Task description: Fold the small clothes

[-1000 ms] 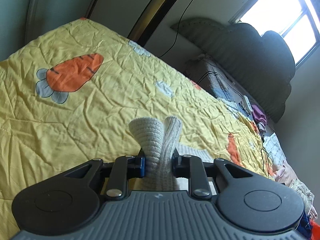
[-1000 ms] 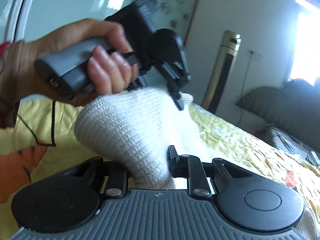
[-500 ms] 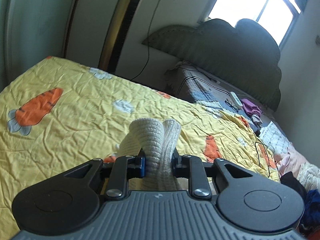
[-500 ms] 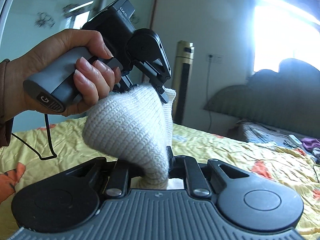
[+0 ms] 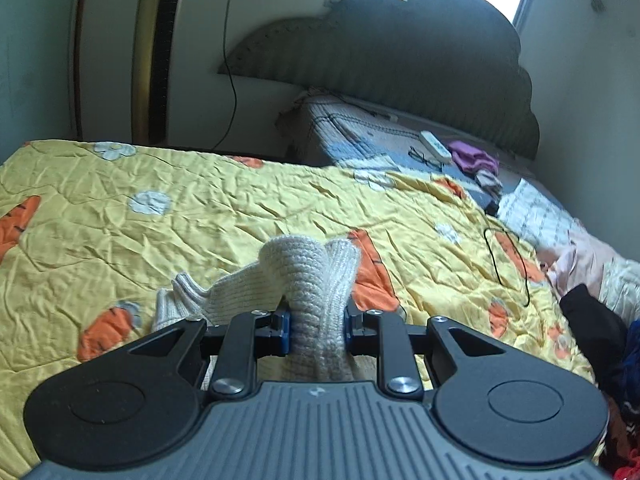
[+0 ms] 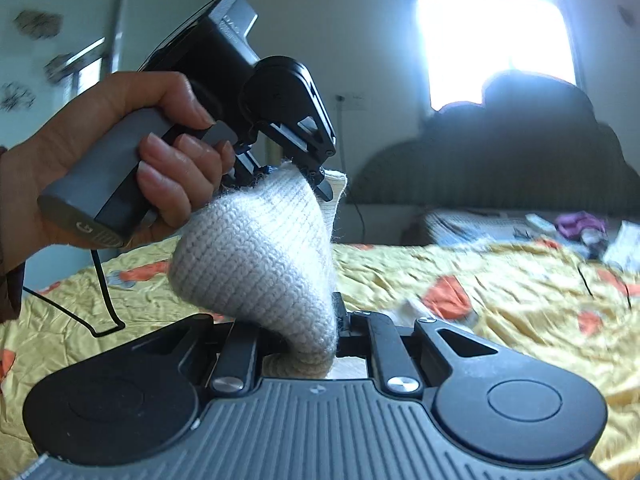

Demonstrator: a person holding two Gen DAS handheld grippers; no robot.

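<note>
Cream knitted wool fills both views: a small knit garment [image 5: 308, 280] is bunched between the fingers of the left gripper [image 5: 316, 322], whose blue-padded jaws are pinched tight on a thick fold of it. A loose end of the garment trails off toward 9 o'clock in the left wrist view and touches the yellow carrot-print bedspread [image 5: 200, 216]. In the right wrist view the same knit [image 6: 260, 256] stretches up from the right gripper [image 6: 316, 332], whose jaws are pressed onto its lower fold, to the left gripper [image 6: 304, 176] at 12 o'clock, held by the person's left hand [image 6: 132, 152], so the cloth hangs above the bedspread [image 6: 500, 320] between the two tools. A dark scalloped headboard [image 5: 400, 56] stands at 12 o'clock in the left wrist view, a gold tower fan [image 5: 158, 48] at 10 o'clock, and a white remote [image 5: 435, 146] and purple cloth [image 5: 472, 160] lie at 2 o'clock.
</note>
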